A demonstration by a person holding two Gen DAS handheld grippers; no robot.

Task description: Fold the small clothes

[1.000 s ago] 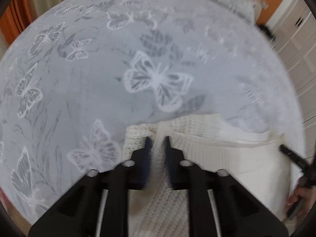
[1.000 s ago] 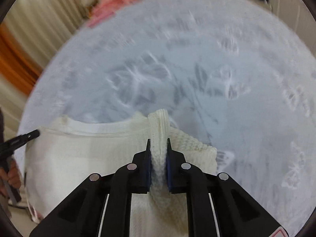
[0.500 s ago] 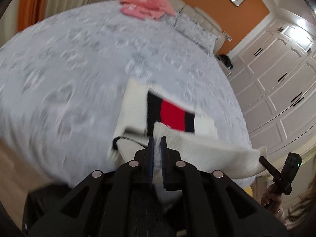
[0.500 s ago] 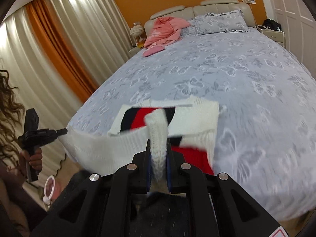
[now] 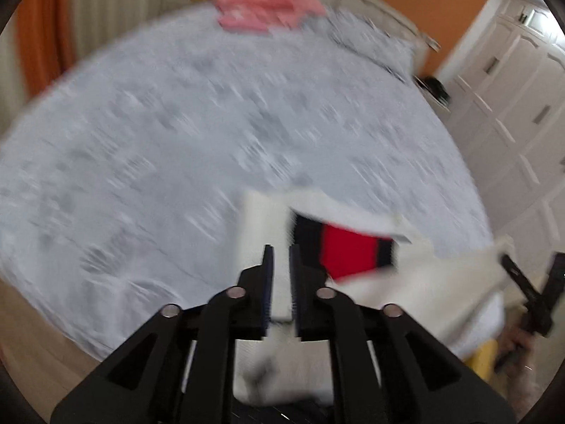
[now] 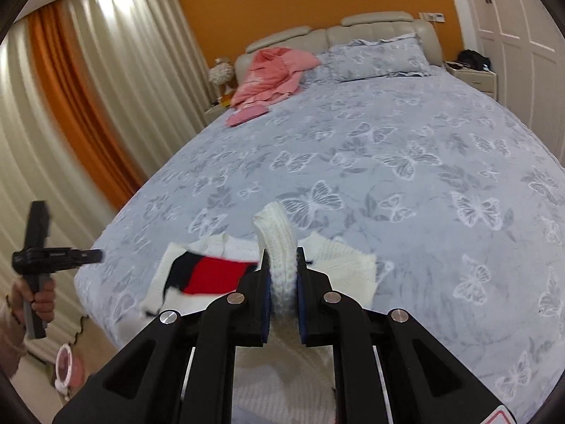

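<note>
A small white knit sweater with a red and black block lies at the near edge of the bed, seen in the left wrist view (image 5: 349,251) and the right wrist view (image 6: 212,272). My right gripper (image 6: 282,258) is shut on a rolled white edge of the sweater (image 6: 277,233) and holds it up. My left gripper (image 5: 279,251) stands with its jaws slightly apart; the view is blurred and I cannot tell whether it pinches the white cloth between them. In the right wrist view the left gripper (image 6: 90,255) appears far left, away from the cloth.
The bed (image 6: 406,162) has a grey butterfly cover. Pink clothes (image 6: 272,74) lie by the pillows (image 6: 381,58). Curtains (image 6: 81,106) hang on the left, white wardrobes (image 5: 522,106) stand on the right. A nightstand (image 6: 473,77) is at the far right. A small pink fan (image 6: 67,371) sits on the floor.
Both grippers rose from bed level and pulled back, lifting the sweater's near edge. The white span stretched between the two grippers half a second ago no longer reaches the left gripper.
</note>
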